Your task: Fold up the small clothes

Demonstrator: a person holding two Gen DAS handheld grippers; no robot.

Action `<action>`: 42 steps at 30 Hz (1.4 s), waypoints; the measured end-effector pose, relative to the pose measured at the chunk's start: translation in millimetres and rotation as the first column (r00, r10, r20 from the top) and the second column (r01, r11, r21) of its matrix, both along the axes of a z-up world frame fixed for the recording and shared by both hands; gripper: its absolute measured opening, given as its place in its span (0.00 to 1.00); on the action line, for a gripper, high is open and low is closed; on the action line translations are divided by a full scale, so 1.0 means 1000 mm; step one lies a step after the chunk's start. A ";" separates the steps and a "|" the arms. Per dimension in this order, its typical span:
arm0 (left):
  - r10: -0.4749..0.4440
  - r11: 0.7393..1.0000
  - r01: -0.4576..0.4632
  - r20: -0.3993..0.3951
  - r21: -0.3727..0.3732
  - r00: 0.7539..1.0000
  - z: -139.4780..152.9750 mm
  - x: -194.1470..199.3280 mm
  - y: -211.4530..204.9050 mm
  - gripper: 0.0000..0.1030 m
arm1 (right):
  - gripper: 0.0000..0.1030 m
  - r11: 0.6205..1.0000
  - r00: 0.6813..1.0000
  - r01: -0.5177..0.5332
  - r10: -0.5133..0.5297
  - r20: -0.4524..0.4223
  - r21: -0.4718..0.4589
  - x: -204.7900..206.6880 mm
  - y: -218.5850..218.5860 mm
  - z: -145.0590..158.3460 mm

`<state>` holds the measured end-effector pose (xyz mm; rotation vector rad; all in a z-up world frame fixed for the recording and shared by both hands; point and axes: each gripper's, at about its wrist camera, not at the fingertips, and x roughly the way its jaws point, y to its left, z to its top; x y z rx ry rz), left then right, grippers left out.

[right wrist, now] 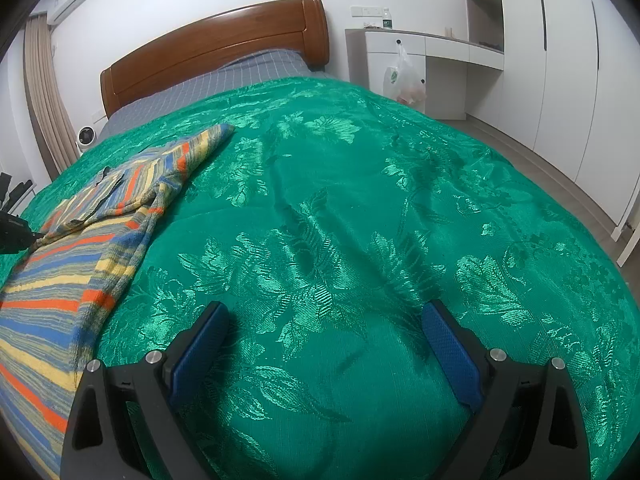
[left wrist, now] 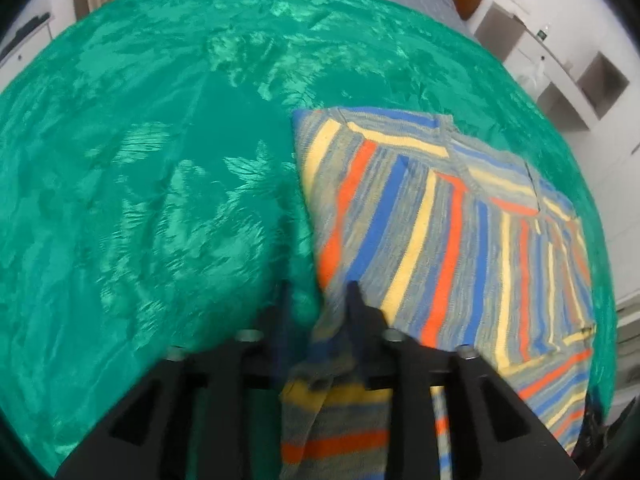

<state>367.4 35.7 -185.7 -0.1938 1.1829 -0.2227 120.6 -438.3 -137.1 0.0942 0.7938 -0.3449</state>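
A striped knit garment (left wrist: 452, 216) in orange, blue, yellow and grey lies partly folded on the green bedspread (left wrist: 160, 184). My left gripper (left wrist: 320, 300) is shut on a corner of the garment, and the cloth hangs down between its fingers toward the camera. In the right wrist view the garment (right wrist: 80, 240) lies at the left. My right gripper (right wrist: 324, 320) is open and empty, low over bare bedspread (right wrist: 360, 200) to the right of the garment. The left gripper's tip shows at that view's far left edge (right wrist: 16, 232).
A wooden headboard (right wrist: 216, 44) and a grey checked sheet (right wrist: 224, 76) lie at the far end of the bed. White cabinets (right wrist: 540, 60) and a hanging plastic bag (right wrist: 404, 80) stand to the right. A small white fan (right wrist: 85, 136) sits at the left.
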 end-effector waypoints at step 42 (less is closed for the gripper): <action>-0.082 0.969 -0.077 0.600 0.234 0.796 0.196 -0.303 0.024 0.99 | 0.95 0.906 0.993 -0.115 0.093 -0.074 -0.407 -0.073 0.215 0.232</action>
